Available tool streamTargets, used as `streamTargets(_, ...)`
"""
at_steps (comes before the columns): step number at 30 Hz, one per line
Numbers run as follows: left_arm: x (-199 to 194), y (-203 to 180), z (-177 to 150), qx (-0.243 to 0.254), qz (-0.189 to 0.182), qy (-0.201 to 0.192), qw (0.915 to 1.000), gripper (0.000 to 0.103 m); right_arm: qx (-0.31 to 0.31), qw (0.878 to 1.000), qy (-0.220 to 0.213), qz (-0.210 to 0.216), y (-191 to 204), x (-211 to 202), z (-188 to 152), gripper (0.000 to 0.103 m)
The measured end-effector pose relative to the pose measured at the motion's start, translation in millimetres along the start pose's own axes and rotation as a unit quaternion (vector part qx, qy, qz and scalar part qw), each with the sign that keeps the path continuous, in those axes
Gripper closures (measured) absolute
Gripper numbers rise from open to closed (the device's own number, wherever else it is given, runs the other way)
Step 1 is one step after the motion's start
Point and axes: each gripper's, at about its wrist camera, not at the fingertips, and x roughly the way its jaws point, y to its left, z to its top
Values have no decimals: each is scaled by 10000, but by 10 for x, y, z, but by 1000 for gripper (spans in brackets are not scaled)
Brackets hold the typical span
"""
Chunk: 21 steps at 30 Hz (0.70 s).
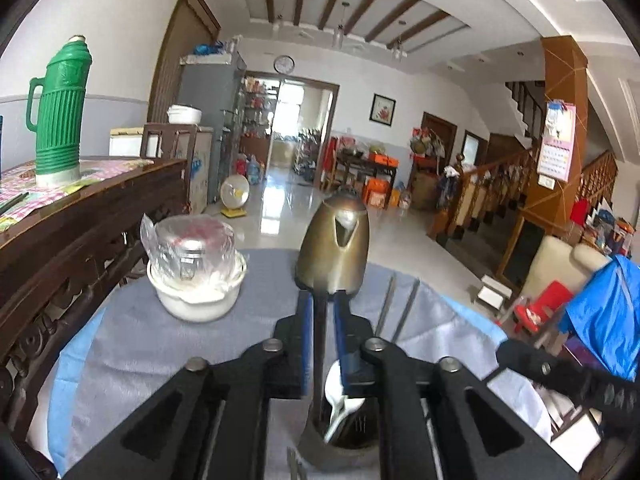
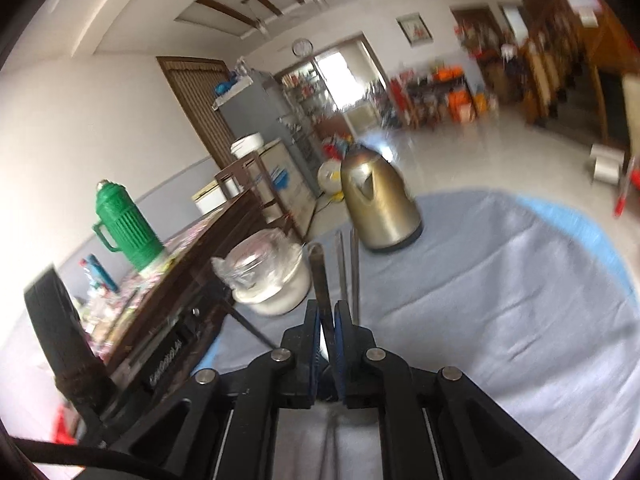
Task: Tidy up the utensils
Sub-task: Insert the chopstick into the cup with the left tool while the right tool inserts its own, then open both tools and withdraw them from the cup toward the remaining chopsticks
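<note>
In the left wrist view my left gripper stands open a little around an upright dark handle; thin gaps show beside both blue pads. The handle runs down into a dark holder cup right under the gripper, which also holds a white spoon and a fork. Two chopsticks rise just right of the fingers. In the blurred right wrist view my right gripper is shut on a flat dark utensil handle that sticks up past the pads, with two chopsticks close on its right.
A brass-coloured kettle stands ahead on the round table's grey cloth. A white bowl with a plastic-wrapped glass sits to the left. A dark wooden sideboard with a green thermos borders the left.
</note>
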Motion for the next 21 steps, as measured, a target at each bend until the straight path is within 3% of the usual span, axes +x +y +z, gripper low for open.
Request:
streamTargets(2,-99,42,-56,43,50,78,9999,62,282,9994,129,124,-122,-29,-20,91)
streamTargets(4,-210,80,-127,93,60,110,9999,59,492,9984,160,221,-238,-89,-55,89)
streamTargets(6,-326,107,-214,209,137,290,9993,55,663,9971,201,305,-324,-148,-94,79)
streamTargets(8,-399,142,-300,267,193,481,9983,45,722,9966,229,329,-406,-234,-156,73)
streamTargets(17,-698,251,-783,238,514,1524,9867,43,578,9956,740,51,-507,-389,-571,71)
streamTargets(21,-811,219,-941,359,812,1741,9807,42,492,9937,1009,44,-473,-366,-759,71)
